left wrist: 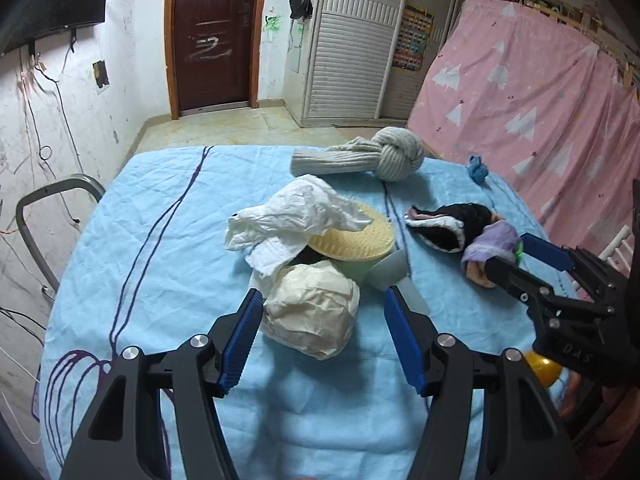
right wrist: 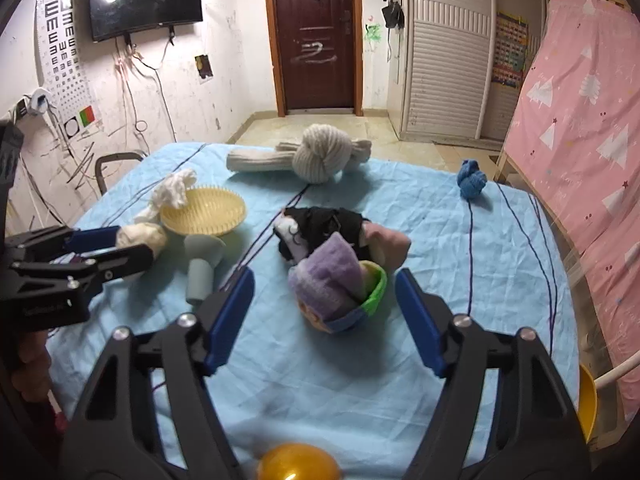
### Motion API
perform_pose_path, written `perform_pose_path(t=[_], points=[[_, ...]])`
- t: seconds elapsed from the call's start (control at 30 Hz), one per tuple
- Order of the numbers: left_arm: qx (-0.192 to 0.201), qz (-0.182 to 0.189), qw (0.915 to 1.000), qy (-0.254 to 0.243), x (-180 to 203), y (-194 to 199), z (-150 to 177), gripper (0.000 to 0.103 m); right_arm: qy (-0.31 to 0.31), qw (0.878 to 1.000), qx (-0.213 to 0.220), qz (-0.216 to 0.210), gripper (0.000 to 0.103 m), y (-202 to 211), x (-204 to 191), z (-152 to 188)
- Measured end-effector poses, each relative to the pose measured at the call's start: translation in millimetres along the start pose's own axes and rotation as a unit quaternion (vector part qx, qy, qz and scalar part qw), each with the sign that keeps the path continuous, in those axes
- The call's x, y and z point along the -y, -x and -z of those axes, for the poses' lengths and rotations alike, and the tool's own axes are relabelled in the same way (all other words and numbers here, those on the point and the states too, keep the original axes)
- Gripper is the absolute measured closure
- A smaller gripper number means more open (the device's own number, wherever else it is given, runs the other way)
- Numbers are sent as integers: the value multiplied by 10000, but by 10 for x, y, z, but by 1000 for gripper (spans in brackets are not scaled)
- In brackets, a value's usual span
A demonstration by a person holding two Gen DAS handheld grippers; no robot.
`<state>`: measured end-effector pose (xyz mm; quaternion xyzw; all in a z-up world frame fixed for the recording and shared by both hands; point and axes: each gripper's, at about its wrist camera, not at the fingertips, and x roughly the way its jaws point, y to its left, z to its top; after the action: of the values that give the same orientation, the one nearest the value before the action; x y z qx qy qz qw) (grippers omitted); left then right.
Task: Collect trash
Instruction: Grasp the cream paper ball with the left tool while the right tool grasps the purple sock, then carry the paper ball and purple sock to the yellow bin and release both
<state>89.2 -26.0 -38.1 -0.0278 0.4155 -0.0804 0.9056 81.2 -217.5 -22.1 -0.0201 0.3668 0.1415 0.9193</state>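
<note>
Both grippers poised over clutter on the blue cloth [left wrist: 168,240], nothing held.

My left gripper [left wrist: 322,334] stands open astride the crumpled paper ball [left wrist: 312,314], pads not pressing; my right gripper [right wrist: 324,314] stands open around the sock bundle [right wrist: 340,284]. Risk: the soft, creased ball may squash and slip, or the jaw may nudge the grey funnel [left wrist: 386,270] just beside it.

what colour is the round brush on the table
Pale yellow brush, clearest in the right wrist view.
</note>
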Motion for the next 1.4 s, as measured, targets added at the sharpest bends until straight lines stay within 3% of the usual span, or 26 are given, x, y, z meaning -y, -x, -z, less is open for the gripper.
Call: perform_pose_path(t=[0.1, 0.2, 0.3, 0.43, 0.6, 0.9, 1.4], points=[[-55, -46, 10000, 24, -38, -46, -11, 49, 6, 10000, -50, -39, 40, -34, -1, -5], [-79, -103, 9999, 55, -74, -85, -28, 49, 41, 9999, -96, -66, 55, -53, -3, -6], [-136, -48, 9999, 7, -70, -113, -34, 60, 72, 9998, -145, -81, 71, -63, 4, 3], [-118, -128, 9998, -86, -3, -119, -23, 61, 126, 9998, -140, -93, 79, -35, 14, 23], [-53, -37, 10000, -27, 9, -15, 2, 61, 50, 9998, 66, -159, 82, 111, 49, 44], [407, -5, 9991, -152, 205, 417, -63, 61, -147, 9982, 553, -206, 82, 503, 186, 38], [639, 382, 9946, -723, 986, 686, -162, 61, -648, 9892, 1303, 164, 82, 1209, 714, 248]])
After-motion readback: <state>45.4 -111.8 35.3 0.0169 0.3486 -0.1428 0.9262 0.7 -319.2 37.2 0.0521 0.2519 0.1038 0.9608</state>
